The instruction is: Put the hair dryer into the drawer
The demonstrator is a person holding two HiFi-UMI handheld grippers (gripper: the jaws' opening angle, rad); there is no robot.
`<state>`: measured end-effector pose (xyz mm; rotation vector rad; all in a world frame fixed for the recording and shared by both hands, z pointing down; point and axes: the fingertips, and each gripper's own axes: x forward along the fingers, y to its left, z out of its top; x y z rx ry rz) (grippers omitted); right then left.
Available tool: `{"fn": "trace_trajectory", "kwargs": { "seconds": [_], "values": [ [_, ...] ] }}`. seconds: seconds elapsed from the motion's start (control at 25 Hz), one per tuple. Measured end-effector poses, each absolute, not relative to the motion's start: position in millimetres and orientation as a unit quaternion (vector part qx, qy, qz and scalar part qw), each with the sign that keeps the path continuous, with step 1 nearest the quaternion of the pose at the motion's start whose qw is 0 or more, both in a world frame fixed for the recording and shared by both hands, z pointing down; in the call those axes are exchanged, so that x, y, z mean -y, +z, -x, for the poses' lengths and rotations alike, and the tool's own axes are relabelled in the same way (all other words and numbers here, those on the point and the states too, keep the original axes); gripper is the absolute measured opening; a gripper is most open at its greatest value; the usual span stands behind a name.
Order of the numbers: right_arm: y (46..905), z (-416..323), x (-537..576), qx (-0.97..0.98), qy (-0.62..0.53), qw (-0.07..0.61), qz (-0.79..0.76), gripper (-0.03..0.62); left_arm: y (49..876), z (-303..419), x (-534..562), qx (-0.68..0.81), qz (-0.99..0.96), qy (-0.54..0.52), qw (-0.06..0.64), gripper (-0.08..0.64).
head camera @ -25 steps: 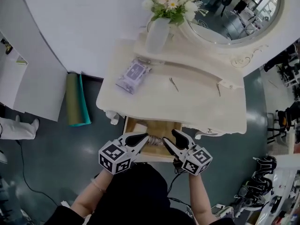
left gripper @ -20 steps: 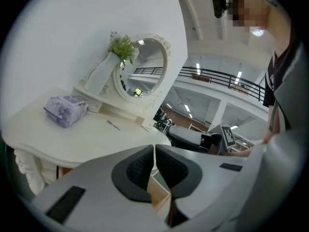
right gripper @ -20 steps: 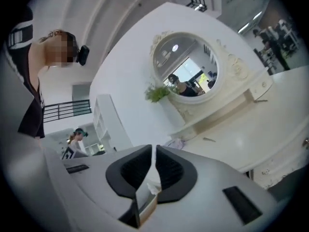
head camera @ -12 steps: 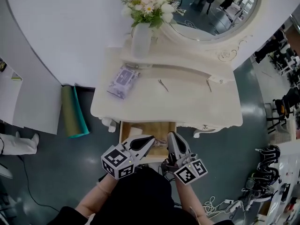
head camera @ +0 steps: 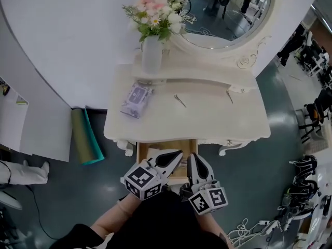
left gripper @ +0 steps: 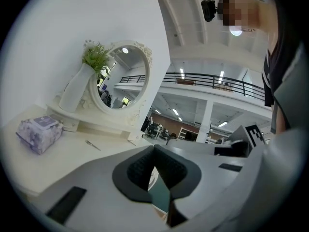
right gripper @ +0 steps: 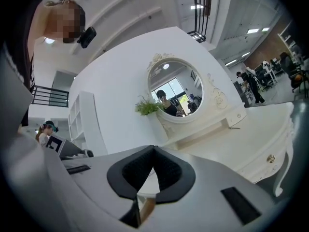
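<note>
Drawer (head camera: 161, 145): pulled out under the vanity table (head camera: 207, 113) front edge, wooden inside showing.
Hair dryer: can't make it out; pale shape (head camera: 154, 153) in drawer, partly behind the grippers.
Left gripper (head camera: 179, 153) (left gripper: 154, 149): over drawer, jaws together, empty.
Right gripper (head camera: 191, 156) (right gripper: 153, 149): just beside it, jaws together, empty.

Vase (head camera: 151, 56) behind wipes pack (head camera: 136, 93) (on table (head camera: 218, 113)); drawer (head camera: 187, 147) beneath.

Dressing table (head camera: 207, 113) smooth cream paint; drawer (head camera: 191, 148) matt bare wood.
</note>
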<state>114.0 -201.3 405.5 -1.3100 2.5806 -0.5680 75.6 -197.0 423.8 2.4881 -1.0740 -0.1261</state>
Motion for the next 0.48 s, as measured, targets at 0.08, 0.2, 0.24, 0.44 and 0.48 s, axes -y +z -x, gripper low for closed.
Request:
{"fn": "trace_trajectory", "kwargs": {
  "seconds": [0.08, 0.2, 0.24, 0.44, 0.48],
  "values": [
    [404.9, -114.0, 201.2, -0.870, -0.186, 0.093, 0.446, 0.026, 422.0, -76.4, 199.4, 0.388, -0.896, -0.045, 0.210, 0.011],
    [403.3, -113.6, 202.1, -0.871, -0.180, 0.089, 0.449, 0.025, 421.7, -76.5, 199.5, 0.389, -0.895, -0.043, 0.213, 0.011],
    [402.2, -113.9, 202.8, -0.871, -0.178, 0.088, 0.449, 0.025, 421.6, -76.2, 199.1, 0.390, -0.895, -0.043, 0.214, 0.011],
    [399.2, -115.8, 209.5, -0.873, -0.173, 0.086, 0.447, 0.025, 420.4, -72.4, 199.9, 0.394, -0.892, -0.040, 0.217, 0.011],
    [399.1, -115.8, 210.1, -0.873, -0.173, 0.084, 0.447, 0.025, 419.9, -71.3, 199.9, 0.395, -0.892, -0.039, 0.216, 0.011]
  ]
}}
